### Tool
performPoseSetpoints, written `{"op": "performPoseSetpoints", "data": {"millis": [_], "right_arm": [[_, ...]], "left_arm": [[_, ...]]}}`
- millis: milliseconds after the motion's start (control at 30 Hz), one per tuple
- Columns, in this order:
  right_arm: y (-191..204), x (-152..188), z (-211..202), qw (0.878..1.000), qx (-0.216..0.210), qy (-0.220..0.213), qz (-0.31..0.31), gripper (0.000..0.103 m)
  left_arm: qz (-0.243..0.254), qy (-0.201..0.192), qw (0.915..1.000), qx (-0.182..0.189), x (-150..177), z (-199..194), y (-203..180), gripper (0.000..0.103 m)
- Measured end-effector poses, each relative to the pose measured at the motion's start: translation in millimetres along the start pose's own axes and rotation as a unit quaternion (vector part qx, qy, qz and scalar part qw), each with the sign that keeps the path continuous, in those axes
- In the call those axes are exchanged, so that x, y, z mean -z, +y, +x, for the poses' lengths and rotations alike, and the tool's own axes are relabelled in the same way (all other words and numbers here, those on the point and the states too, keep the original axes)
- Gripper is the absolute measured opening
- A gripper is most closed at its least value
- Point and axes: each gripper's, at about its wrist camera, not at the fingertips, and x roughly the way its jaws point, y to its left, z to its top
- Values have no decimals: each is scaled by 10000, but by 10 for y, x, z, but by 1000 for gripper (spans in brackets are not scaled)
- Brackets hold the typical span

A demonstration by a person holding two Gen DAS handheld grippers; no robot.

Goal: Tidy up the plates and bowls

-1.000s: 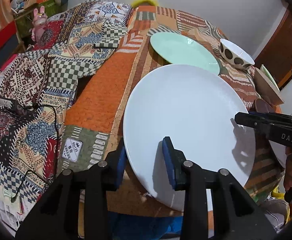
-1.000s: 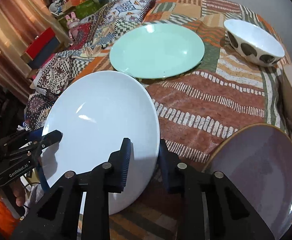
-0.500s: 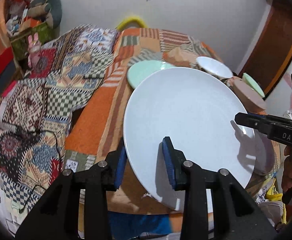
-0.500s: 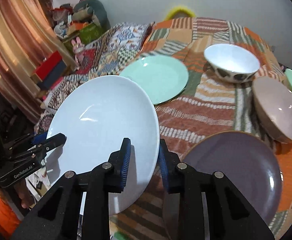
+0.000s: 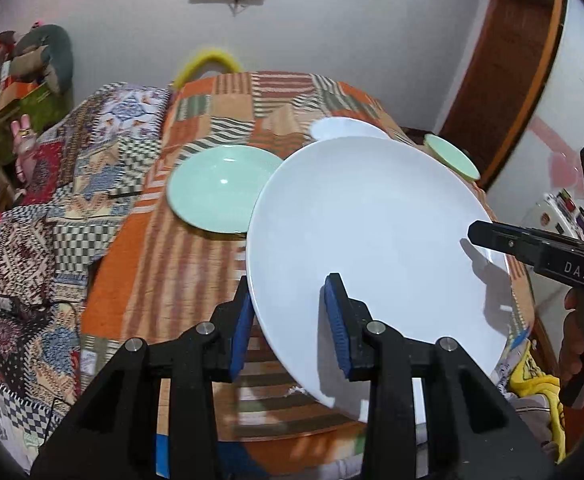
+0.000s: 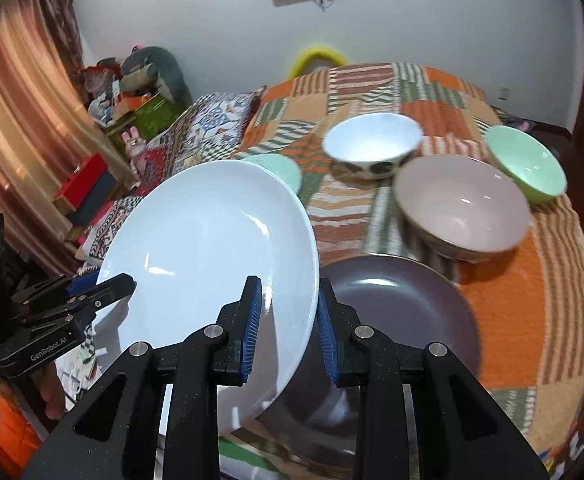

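Both grippers hold one large white plate lifted and tilted above the patchwork tablecloth. My left gripper is shut on its left rim; my right gripper is shut on its right rim. A mint plate lies on the table behind it. A dark purple plate lies just right of the white plate. Farther back stand a white spotted bowl, a beige bowl and a mint bowl.
The round table's cloth hangs over the near edge. A patterned blanket covers furniture on the left, with boxes and toys behind. A wooden door frame stands at the right.
The white plate has been lifted higher off the table, both grippers still shut on it. The views now look from higher up, showing more wall and the bowls.
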Motion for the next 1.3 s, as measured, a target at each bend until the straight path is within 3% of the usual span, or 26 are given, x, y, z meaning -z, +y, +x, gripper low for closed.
{"op": "performPoseSetpoints", "data": {"millis": [633,1300], "right_arm": [[-840,409,-256,9961,338,-20,820,25],[-1013,512,-33,9935,685,313,848,25]], "left_arm": [[673,718,9947,285,19,618,-854,35],[556,1121,9917,299,46,1023,-852,36]]}}
